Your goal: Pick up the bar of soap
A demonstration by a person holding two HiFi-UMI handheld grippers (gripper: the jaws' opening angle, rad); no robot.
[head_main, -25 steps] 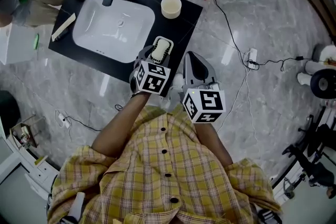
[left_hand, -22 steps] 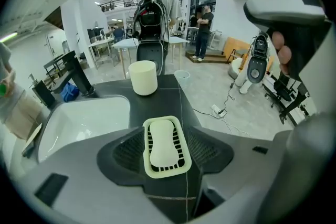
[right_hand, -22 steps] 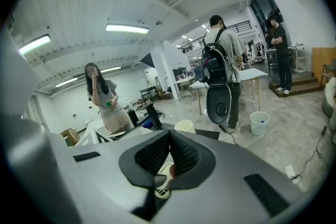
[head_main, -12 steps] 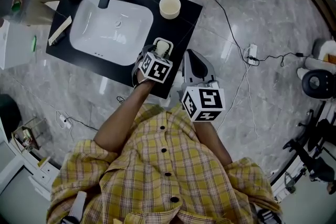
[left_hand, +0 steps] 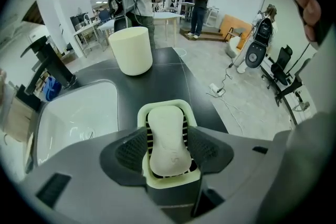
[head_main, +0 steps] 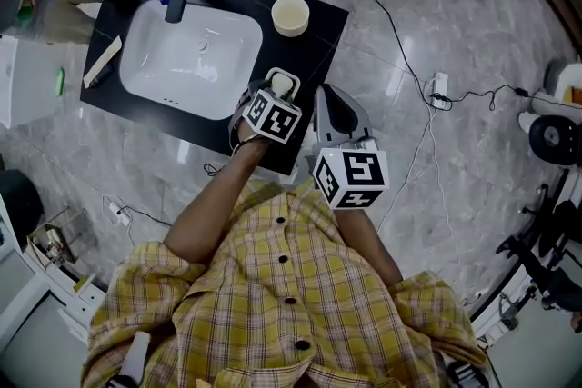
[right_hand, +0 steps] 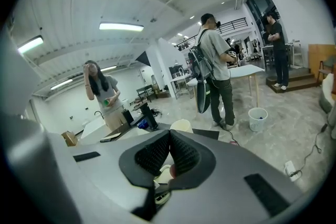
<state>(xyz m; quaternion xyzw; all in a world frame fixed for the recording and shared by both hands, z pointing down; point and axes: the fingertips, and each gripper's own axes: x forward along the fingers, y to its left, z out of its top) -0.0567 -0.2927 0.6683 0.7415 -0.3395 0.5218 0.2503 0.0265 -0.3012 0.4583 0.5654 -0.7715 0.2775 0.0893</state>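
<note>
Two grippers: side by side at the near edge of the flat black countertop (head_main: 314, 41)
Soap: off-white oval bar of soap (left_hand: 166, 147), lying in a pale slatted plastic soap dish (left_hand: 164, 104) on that counter, just right of the white ceramic sink basin (head_main: 191, 59)
Left gripper (left_hand: 168, 134): jaws apart, straddling the bar, pads just off its sides, not squeezing
Right gripper (right_hand: 169, 136): jaws pressed together, nothing in them
Cup: cream round cup (left_hand: 131, 50), upright, behind the dish
</note>
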